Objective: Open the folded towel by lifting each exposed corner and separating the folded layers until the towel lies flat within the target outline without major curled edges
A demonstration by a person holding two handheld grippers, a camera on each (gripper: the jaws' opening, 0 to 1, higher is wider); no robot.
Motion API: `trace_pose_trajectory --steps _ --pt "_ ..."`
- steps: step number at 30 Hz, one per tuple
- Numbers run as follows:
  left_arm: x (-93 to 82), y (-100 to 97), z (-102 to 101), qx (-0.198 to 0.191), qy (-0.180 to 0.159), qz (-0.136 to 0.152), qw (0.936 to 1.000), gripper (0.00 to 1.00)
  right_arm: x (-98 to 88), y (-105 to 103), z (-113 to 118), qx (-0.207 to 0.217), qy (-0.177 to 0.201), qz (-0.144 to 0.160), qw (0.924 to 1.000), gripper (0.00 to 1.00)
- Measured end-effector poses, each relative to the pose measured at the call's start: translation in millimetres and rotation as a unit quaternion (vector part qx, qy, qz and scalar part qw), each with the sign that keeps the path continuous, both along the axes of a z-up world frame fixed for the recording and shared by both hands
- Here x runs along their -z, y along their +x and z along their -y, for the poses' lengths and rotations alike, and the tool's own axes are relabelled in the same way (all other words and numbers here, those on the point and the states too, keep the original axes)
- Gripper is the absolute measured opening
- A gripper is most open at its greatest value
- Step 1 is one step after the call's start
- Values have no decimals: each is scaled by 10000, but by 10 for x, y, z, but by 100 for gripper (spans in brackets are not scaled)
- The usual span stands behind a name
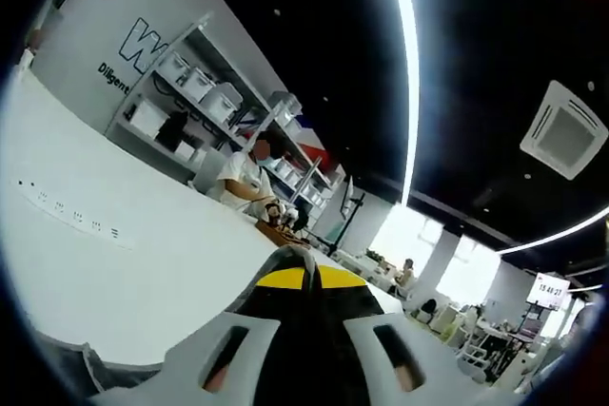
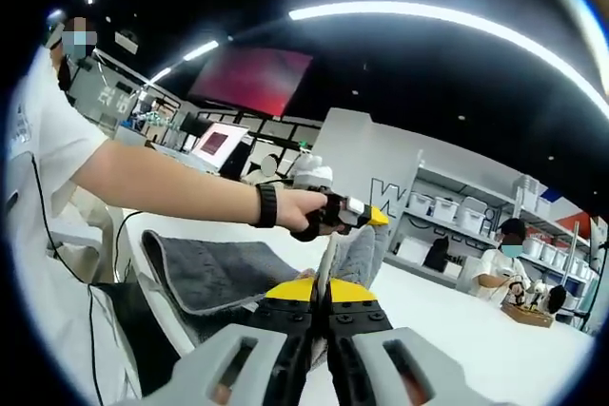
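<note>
In the left gripper view the left gripper [image 1: 306,278] rises at 6 o'clock with its yellow-tipped jaws pressed together; nothing can be seen between them here. It points across a white table [image 1: 114,254] toward a shelf [image 1: 205,106] of white bins at 11 o'clock, where a seated person [image 1: 245,178] works; a light strip [image 1: 407,64] runs across the dark ceiling toward 12 o'clock. In the right gripper view the person's hand [image 2: 303,208], on a bare forearm with a black wristband [image 2: 267,204], reaches in from 9 o'clock and holds the left gripper's handle near the centre, its yellow tip pinching a raised fold of the grey towel [image 2: 228,271]. The right gripper [image 2: 322,294] at 6 o'clock is closed on the towel's edge, which stands up between its jaws. The rest of the towel lies draped on the table from centre toward 8 o'clock. A red screen [image 2: 262,78] hangs at 11 o'clock, and the shelf and seated person sit at 3 o'clock.
</note>
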State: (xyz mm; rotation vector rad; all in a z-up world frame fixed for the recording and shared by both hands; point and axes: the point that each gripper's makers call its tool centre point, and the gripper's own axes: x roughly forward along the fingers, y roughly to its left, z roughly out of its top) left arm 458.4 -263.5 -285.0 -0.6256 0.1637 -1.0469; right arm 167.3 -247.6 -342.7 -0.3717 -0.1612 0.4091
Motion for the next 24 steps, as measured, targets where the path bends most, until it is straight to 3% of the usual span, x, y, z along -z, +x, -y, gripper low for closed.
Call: trace_pose_trajectory --steps 24 --pt "358 -49 14 38 73 -337 9994 0 180 67 84 145 -81 -199 9997 0"
